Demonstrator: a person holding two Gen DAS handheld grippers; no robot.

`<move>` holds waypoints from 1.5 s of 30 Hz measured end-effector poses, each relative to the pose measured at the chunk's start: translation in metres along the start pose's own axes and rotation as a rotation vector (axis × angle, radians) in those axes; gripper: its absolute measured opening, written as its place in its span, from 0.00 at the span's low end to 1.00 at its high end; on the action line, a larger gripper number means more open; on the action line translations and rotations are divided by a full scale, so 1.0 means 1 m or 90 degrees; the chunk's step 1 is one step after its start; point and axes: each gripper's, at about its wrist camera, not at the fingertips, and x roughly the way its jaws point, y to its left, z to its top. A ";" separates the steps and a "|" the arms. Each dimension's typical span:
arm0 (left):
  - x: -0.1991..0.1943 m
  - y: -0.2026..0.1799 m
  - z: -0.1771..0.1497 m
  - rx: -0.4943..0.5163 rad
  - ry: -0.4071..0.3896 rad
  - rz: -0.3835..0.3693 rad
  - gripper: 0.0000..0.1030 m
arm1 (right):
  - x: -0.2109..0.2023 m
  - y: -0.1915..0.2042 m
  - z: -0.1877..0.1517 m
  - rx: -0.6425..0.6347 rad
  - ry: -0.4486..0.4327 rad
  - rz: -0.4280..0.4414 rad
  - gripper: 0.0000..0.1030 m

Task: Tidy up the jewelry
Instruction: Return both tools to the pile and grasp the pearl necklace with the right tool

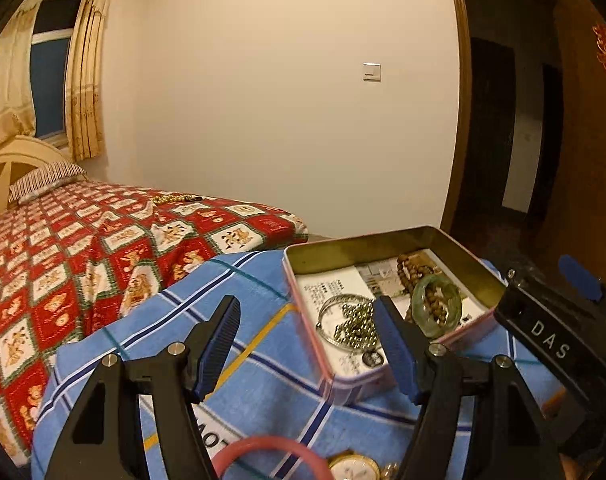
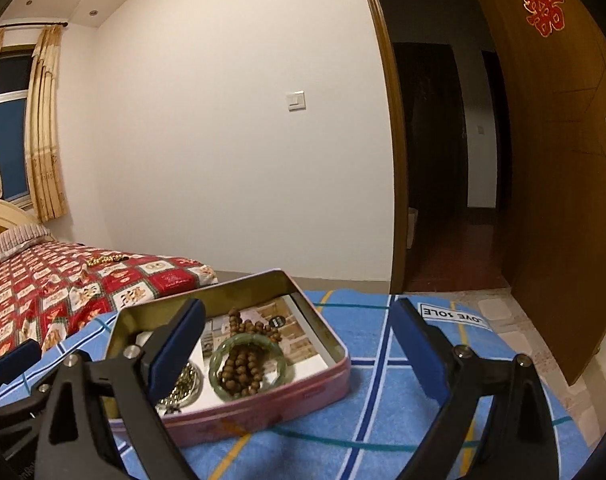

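An open pink tin (image 1: 355,384) (image 2: 263,408) sits on a blue plaid cloth (image 1: 259,364) (image 2: 387,408). Inside lie a green jade bangle (image 1: 437,306) (image 2: 219,364), brown wooden beads (image 1: 413,270) (image 2: 243,364), a silver bangle with metal beads (image 1: 355,324) (image 2: 183,390). A pink ring (image 1: 271,452) and a gold watch (image 1: 355,470) lie on the cloth below my left gripper (image 1: 309,320), which is open and empty before the tin. My right gripper (image 2: 299,320) is open and empty over the tin's right end; its body shows in the left wrist view (image 1: 555,344).
A bed with a red patterned cover (image 1: 83,248) (image 2: 63,292) lies behind on the left, with a gold bead string (image 1: 175,199) (image 2: 103,260) on it. A white wall is behind, and a brown open door (image 2: 563,160) and dark doorway are on the right.
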 end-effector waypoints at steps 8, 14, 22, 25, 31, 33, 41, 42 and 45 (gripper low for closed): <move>-0.016 -0.002 -0.016 0.038 0.004 0.009 0.67 | -0.018 0.002 -0.008 -0.009 0.017 0.008 0.93; -0.030 0.005 -0.023 0.031 0.002 0.002 0.67 | -0.034 0.003 -0.014 -0.014 0.033 0.022 0.93; -0.053 0.025 -0.034 0.004 -0.005 -0.005 0.67 | -0.059 -0.003 -0.028 -0.018 0.064 0.036 0.93; -0.063 0.032 -0.038 -0.004 -0.008 0.001 0.67 | -0.065 -0.005 -0.030 -0.020 0.078 0.042 0.88; -0.071 0.059 -0.040 -0.098 -0.014 0.010 0.67 | -0.071 0.001 -0.039 -0.035 0.118 0.077 0.71; -0.068 0.069 -0.043 -0.143 0.012 -0.007 0.67 | -0.075 0.002 -0.043 -0.041 0.127 0.092 0.68; -0.081 0.089 -0.045 -0.131 0.026 0.004 0.67 | -0.075 0.014 -0.056 -0.053 0.220 0.193 0.49; -0.082 0.090 -0.044 -0.117 0.030 0.014 0.67 | -0.076 0.020 -0.058 -0.068 0.229 0.206 0.49; -0.083 0.090 -0.044 -0.077 0.023 0.032 0.67 | -0.078 0.040 -0.065 -0.125 0.252 0.217 0.49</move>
